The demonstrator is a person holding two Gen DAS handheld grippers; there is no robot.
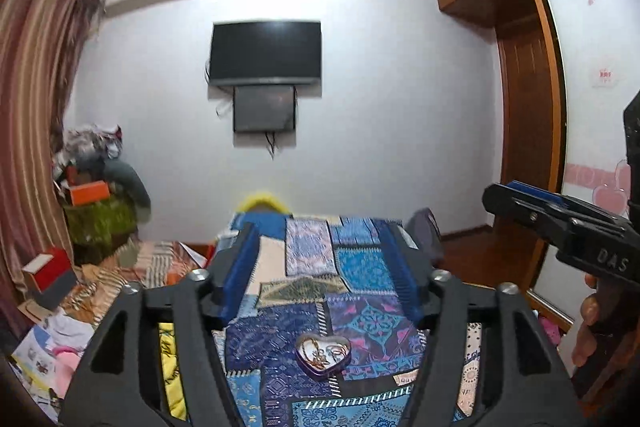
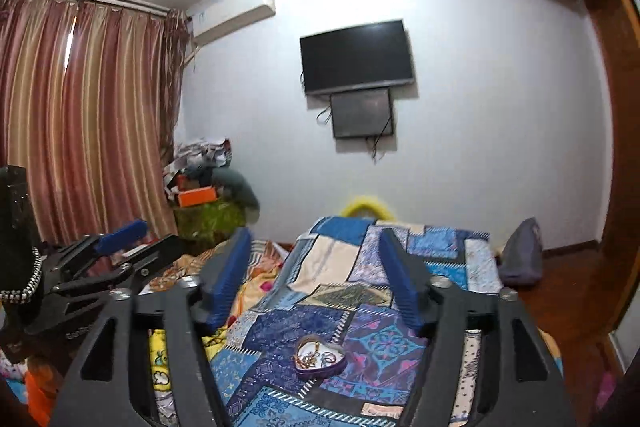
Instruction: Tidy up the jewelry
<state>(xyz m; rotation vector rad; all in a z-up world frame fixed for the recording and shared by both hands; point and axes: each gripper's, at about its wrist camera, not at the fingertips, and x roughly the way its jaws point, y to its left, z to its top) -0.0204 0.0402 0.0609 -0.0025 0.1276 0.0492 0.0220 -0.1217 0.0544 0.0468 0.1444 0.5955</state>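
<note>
A purple heart-shaped tin (image 1: pixel 323 355) lies on the blue patchwork bedspread (image 1: pixel 360 267); gold and silver jewelry is tangled inside it. It also shows in the right wrist view (image 2: pixel 319 356). My left gripper (image 1: pixel 318 235) is open and empty, held above and behind the tin. My right gripper (image 2: pixel 316 239) is open and empty too, above the tin. The right gripper shows at the right edge of the left wrist view (image 1: pixel 516 195). The left gripper shows at the left of the right wrist view (image 2: pixel 136 239).
A TV (image 1: pixel 266 53) hangs on the far wall. Boxes and clothes (image 1: pixel 92 187) pile up at the left by striped curtains (image 2: pixel 80 115). A wooden wardrobe (image 1: pixel 524 99) stands right. A grey bag (image 2: pixel 522 255) sits beside the bed.
</note>
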